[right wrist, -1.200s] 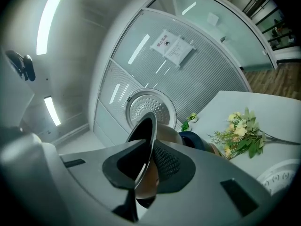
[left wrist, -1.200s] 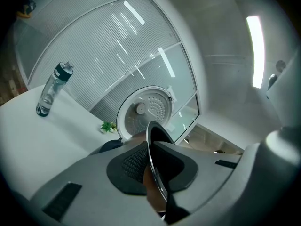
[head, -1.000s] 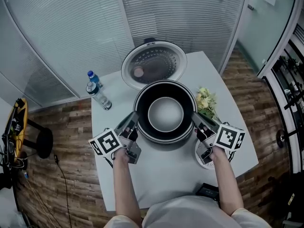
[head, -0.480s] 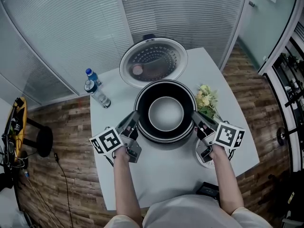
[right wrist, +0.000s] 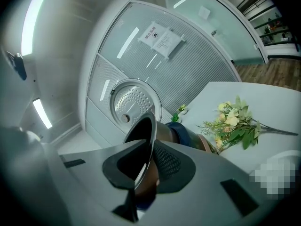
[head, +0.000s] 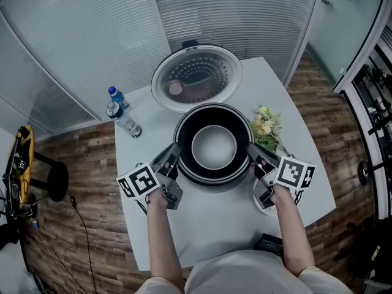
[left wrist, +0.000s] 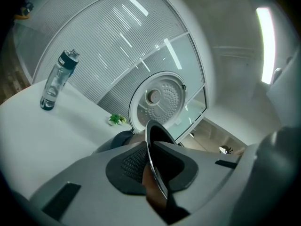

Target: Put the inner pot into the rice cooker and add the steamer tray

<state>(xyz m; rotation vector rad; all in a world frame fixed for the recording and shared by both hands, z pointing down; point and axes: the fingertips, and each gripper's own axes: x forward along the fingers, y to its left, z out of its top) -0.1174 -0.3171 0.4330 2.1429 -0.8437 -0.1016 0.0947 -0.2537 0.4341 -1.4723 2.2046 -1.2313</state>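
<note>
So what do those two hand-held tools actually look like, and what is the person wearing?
The left gripper and right gripper match: chunky grey bodies, each with two broad grey jaws lined with dark, cross-hatched pads. Each carries a white cube printed with bold black square markers. The person wears a pale top, forearms bare.

Light was cool, even, bluish. Ceiling strip light blew out white in the left gripper view; streaks glared on the ribbed glass wall. Both gripper views bowed at the edges, corners dark. Head view was sharp; a soft shadow lay on the tabletop.
</note>
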